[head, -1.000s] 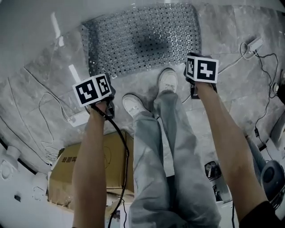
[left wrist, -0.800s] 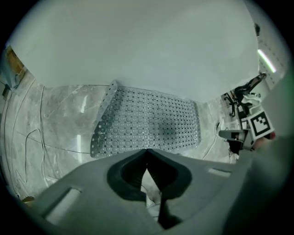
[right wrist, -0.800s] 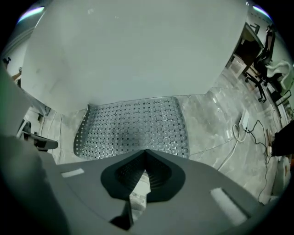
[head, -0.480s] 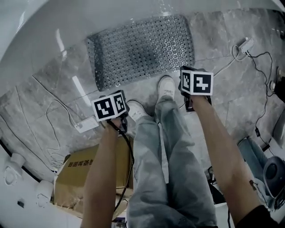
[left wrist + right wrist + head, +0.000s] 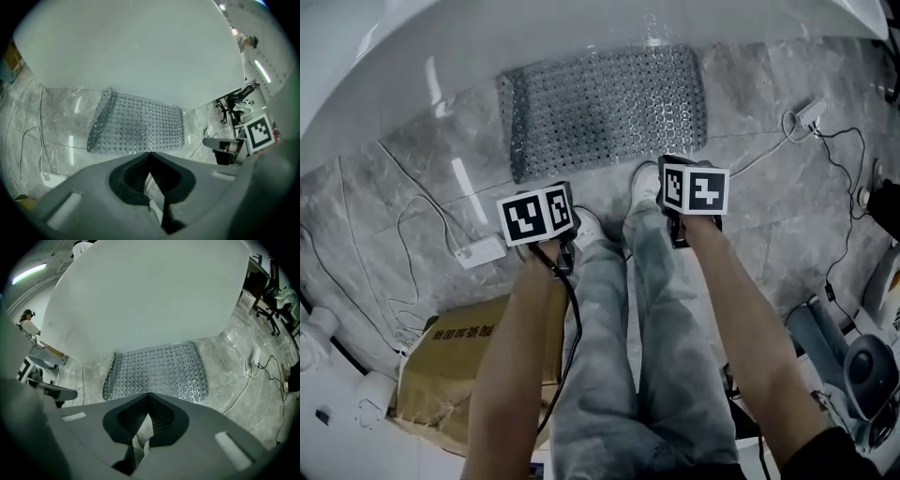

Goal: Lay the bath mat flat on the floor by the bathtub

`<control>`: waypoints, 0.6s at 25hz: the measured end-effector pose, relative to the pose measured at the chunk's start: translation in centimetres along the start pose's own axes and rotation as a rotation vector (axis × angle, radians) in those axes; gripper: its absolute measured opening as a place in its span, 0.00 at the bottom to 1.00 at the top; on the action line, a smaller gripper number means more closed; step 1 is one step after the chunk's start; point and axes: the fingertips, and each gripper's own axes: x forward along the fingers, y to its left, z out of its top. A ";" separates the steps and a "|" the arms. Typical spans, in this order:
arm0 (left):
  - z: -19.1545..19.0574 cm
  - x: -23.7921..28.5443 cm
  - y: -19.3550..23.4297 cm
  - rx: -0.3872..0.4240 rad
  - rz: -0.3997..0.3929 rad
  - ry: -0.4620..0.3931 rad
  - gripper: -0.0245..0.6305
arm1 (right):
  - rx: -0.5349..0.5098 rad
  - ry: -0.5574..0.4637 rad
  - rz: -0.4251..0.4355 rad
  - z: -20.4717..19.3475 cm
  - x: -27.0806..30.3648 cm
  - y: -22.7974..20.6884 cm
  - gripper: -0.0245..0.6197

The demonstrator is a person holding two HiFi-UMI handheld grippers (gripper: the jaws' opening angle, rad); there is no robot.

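The grey perforated bath mat (image 5: 605, 108) lies spread flat on the marble floor against the white bathtub (image 5: 534, 28). It also shows in the left gripper view, bath mat (image 5: 138, 129), and in the right gripper view, bath mat (image 5: 159, 371). My left gripper (image 5: 561, 255) hangs above the floor near the mat's near left corner, shut and holding nothing. My right gripper (image 5: 678, 230) hovers off the mat's near right edge, likewise shut and empty. In both gripper views the jaws meet tip to tip: left gripper (image 5: 150, 153), right gripper (image 5: 149, 395).
The person's white shoes (image 5: 649, 183) stand just short of the mat. A power strip (image 5: 480, 251) with cables lies at the left, another power strip (image 5: 811, 114) at the right. A cardboard box (image 5: 450, 361) sits behind at lower left; gear (image 5: 862, 361) sits at lower right.
Both grippers have lifted away from the mat's near edge and drawn closer together toward the person. The mat stays flat on the floor.
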 end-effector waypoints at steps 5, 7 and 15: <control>0.4 -3.4 -0.9 0.050 0.005 -0.021 0.05 | -0.057 -0.029 0.002 0.2 -2.8 1.3 0.05; 0.4 -4.8 -1.2 0.064 0.001 -0.033 0.05 | -0.070 -0.037 -0.001 0.4 -3.9 1.6 0.05; -1.6 -11.1 -1.7 -0.021 -0.017 -0.079 0.05 | -0.081 -0.072 0.007 1.0 -9.1 4.5 0.05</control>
